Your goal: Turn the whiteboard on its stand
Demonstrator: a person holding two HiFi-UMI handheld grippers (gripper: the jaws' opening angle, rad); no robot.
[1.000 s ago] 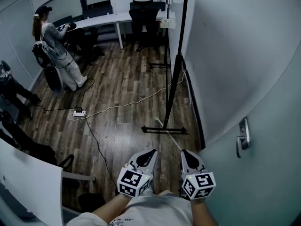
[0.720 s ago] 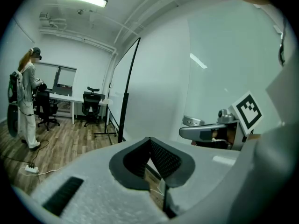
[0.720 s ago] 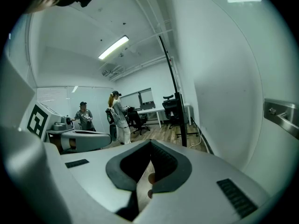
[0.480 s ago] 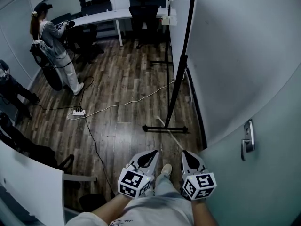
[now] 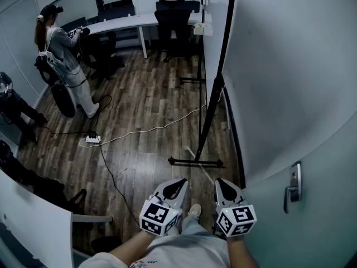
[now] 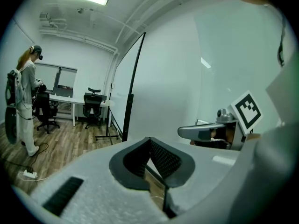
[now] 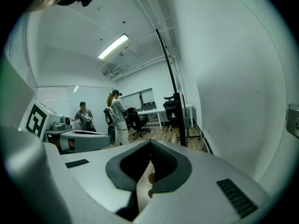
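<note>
I am in the approach step, with nothing gripped yet. Both grippers sit low in the middle of the head view, well short of the board. My left gripper has its jaws brought together at the tips with nothing between them, and the left gripper view shows the same. My right gripper is likewise fully closed and empty.

The whiteboard fills the upper right of the head view. It is a big, plain white panel with a thin dark frame and no writing that I can see. It hangs on a black stand whose upright runs down the board's left edge to a flat cross-foot on the wood floor, just above my grippers in the frame. A white cable trails across the floor towards that foot. To the lower right is a door handle, near the board's bottom corner.

Next, I judge, I must spread at least one pair of jaws, reach the board's near framed edge, clamp it and swing the panel round. It looks wide and light, so it could swing freely; the door beside it may be in the way.
</note>
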